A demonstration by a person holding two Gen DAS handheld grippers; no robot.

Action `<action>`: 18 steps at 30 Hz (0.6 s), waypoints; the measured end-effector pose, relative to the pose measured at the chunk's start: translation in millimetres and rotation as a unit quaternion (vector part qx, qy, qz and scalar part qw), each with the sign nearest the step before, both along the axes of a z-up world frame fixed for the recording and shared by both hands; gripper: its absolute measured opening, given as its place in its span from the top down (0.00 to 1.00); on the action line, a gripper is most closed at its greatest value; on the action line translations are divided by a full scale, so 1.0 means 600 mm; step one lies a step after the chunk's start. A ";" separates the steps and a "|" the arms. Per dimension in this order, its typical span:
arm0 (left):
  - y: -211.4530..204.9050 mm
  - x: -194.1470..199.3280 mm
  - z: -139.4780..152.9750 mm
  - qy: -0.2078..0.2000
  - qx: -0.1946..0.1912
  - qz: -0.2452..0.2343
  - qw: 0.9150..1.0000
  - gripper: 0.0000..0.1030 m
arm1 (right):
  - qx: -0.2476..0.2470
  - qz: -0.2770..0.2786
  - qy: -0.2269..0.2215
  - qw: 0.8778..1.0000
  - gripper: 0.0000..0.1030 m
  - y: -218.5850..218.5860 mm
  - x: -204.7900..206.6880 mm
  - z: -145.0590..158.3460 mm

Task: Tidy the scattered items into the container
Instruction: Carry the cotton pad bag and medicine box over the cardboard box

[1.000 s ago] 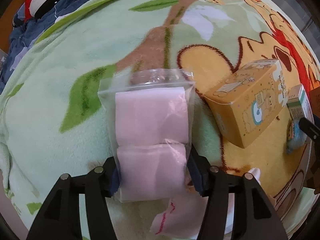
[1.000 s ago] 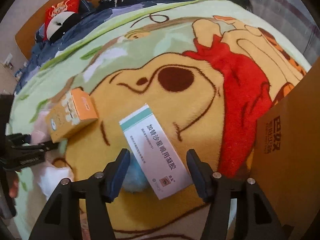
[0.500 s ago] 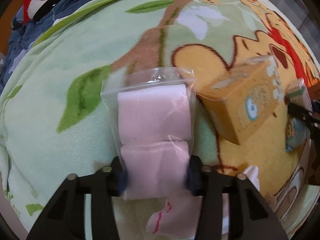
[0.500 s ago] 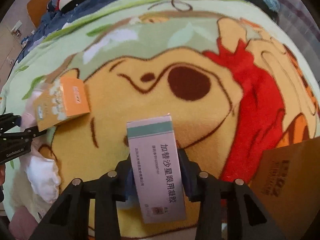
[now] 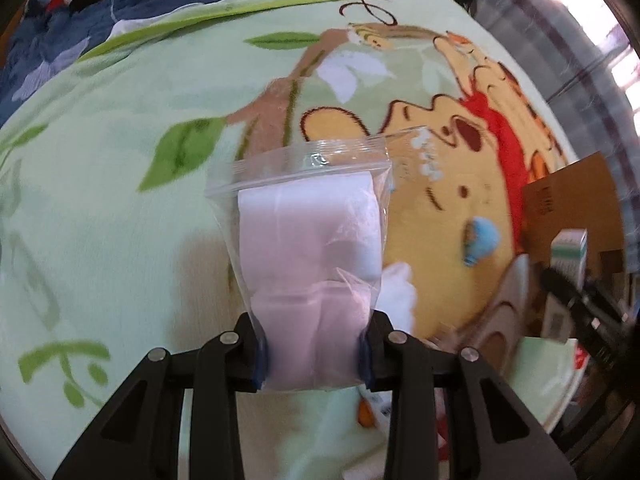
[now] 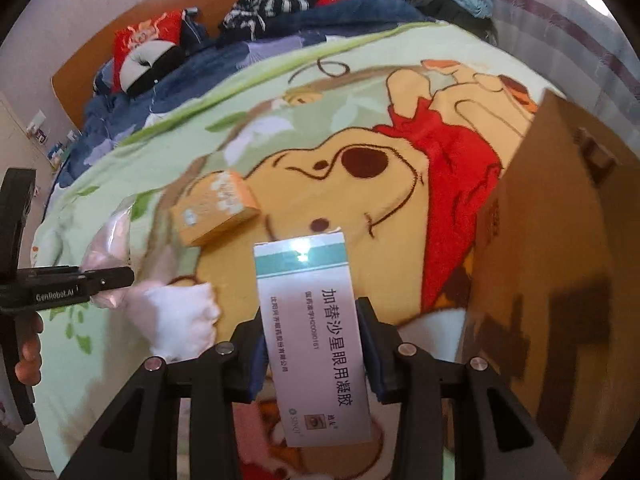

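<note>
A clear zip bag of pink-white pads (image 5: 312,240) hangs above the blanket. My left gripper (image 5: 312,352) grips its lower end, jaws still closing and pads pressing its sides. My right gripper (image 6: 312,344) is shut on a white and teal medicine box (image 6: 316,320), held off the bed. The brown cardboard container (image 6: 560,240) stands at the right; in the left wrist view the container (image 5: 572,200) is at the far right. An orange carton (image 6: 218,212), a white cloth (image 6: 176,320) and a small blue item (image 5: 482,240) lie on the blanket.
The bed is covered by a green cartoon-bear blanket (image 6: 120,360). Pillows and piled clothes (image 6: 272,0) lie at the headboard end. A person's hand (image 6: 28,356) holds the left gripper's handle at the left edge.
Both grippers closed on their items and lifted them off the blanket. The cardboard container has come into the left wrist view and looms larger in the right one.
</note>
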State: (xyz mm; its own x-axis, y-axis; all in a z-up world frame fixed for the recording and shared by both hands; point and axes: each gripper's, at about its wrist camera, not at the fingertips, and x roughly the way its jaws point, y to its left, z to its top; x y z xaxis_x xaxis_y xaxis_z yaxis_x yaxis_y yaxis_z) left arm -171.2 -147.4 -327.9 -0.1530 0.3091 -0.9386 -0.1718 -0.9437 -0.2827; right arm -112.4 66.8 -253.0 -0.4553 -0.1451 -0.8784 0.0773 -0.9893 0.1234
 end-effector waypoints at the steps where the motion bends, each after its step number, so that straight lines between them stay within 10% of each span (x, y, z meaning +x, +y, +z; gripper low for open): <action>1: -0.005 0.000 0.003 0.000 0.001 0.001 1.000 0.67 | -0.002 -0.002 0.005 1.000 0.62 0.002 0.014 0.007; 18: 0.294 0.111 0.221 0.096 -0.075 -0.120 0.985 0.67 | -0.004 -0.129 0.074 0.989 0.62 0.163 0.129 0.194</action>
State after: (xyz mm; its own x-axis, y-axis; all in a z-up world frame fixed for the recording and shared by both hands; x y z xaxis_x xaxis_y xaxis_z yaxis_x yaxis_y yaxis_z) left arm -104.3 28.8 -195.2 -0.2724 0.2172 -0.9373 -0.4316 -0.8983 -0.0828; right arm -34.7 164.5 -136.3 -0.6017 -0.0144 -0.7986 -0.1602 -0.9773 0.1383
